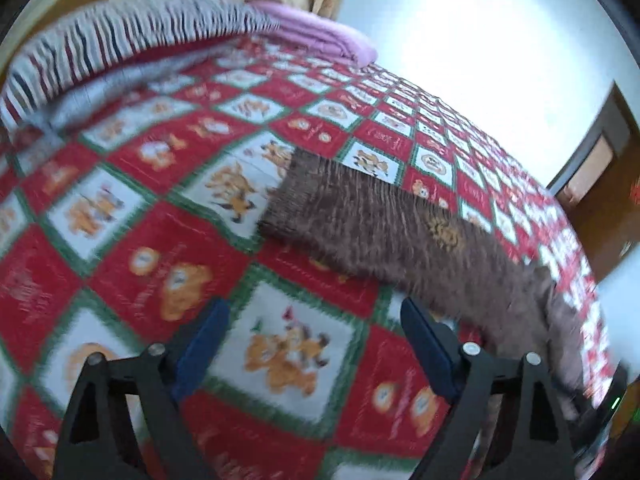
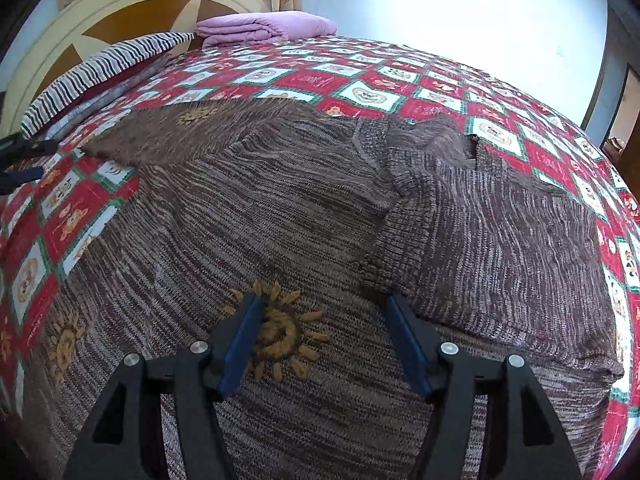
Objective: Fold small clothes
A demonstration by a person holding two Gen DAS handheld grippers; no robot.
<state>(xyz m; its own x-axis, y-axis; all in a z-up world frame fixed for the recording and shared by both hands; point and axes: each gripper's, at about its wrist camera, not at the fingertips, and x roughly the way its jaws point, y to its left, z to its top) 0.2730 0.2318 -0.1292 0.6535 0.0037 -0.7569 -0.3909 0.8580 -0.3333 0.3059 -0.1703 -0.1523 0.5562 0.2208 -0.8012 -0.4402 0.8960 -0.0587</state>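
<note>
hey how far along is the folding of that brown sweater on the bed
Barely begun. Done: the brown sweater is spread on the quilt, one sleeve stretched out sideways. In hand: nothing; the left claw is open over bare quilt, the right claw open above the sweater's front. Left: every fold.

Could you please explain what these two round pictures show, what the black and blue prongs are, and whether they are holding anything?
Each picture comes from a fisheye camera riding on a hand-held gripper that a person carries, looking out along its two blue-padded fingers. The left hand-held gripper hangs open above the red, white and green checked quilt, beside a sleeve of the brown knitted sweater with embroidered orange suns. The right hand-held gripper is open over the sweater's body. Neither holds anything. A folded lilac blanket lies near the headboard.
</note>
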